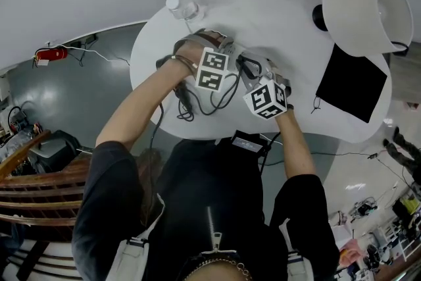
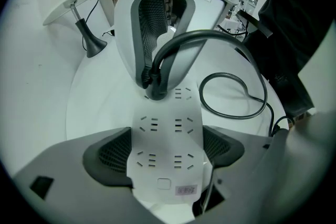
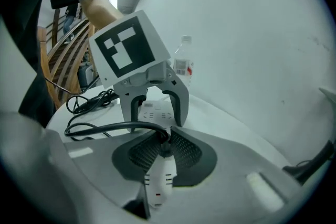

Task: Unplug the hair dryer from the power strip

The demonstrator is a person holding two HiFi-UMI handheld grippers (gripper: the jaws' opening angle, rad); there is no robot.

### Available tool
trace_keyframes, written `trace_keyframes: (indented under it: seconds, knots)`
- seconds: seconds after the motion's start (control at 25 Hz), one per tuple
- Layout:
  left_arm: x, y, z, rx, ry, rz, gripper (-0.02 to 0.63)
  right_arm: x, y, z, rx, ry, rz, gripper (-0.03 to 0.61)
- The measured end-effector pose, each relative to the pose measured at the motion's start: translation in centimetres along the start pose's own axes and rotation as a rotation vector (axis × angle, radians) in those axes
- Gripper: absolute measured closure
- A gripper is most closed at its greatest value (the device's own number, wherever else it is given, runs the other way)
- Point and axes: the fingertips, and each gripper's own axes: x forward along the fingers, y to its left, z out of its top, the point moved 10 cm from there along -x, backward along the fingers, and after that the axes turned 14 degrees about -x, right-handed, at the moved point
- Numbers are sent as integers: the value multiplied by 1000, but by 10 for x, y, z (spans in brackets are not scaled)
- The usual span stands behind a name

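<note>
Looking along the left claw [image 2: 167, 152], I see it clamped on the long sides of the white power strip [image 2: 165, 128]. The plug [image 2: 156, 84] sits at the strip's 12 o'clock end, and its cord [image 2: 231, 116] loops off at 3 o'clock. In the right gripper view, the right claw [image 3: 164, 147] is pinched tight on that plug. A skewed pull could drag the smooth strip out of the left claw. From overhead, the counter [image 1: 276, 16] carries a water bottle [image 1: 181, 6] at 11 o'clock, a lamp [image 1: 362, 16] at 2 and a black cloth [image 1: 352, 82] at 3. None of them blocks the pull.
</note>
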Motion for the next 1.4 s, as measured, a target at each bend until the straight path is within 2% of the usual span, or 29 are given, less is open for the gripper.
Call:
trace_keyframes:
  seconds: [0.08, 0.12, 0.24, 0.4, 0.8, 1.0, 1.24, 1.4]
  knots:
    - [0, 0, 1, 1, 1, 0, 213, 0, 2, 1, -46, 14, 9, 526]
    - [0, 0, 1, 1, 1, 0, 213, 1, 1, 1, -37, 16, 16, 526]
    - [1, -1, 0, 0, 2, 1, 213, 0, -6, 0, 50, 3, 28, 528]
    - [1, 0, 1, 2, 4, 1, 213, -1, -8, 0, 94, -7, 21, 528]
    - [1, -1, 0, 10, 8, 5, 213, -1, -4, 2, 57, 2, 19, 528]
    - [1, -1, 0, 11, 11, 5, 213, 0, -2, 4, -2, 23, 32, 528]
    - [0, -2, 0, 11, 12, 7, 213, -1, -10, 3, 101, 5, 41, 528]
    - [1, -2, 0, 12, 12, 6, 213, -2, -3, 5, 33, 18, 18, 529]
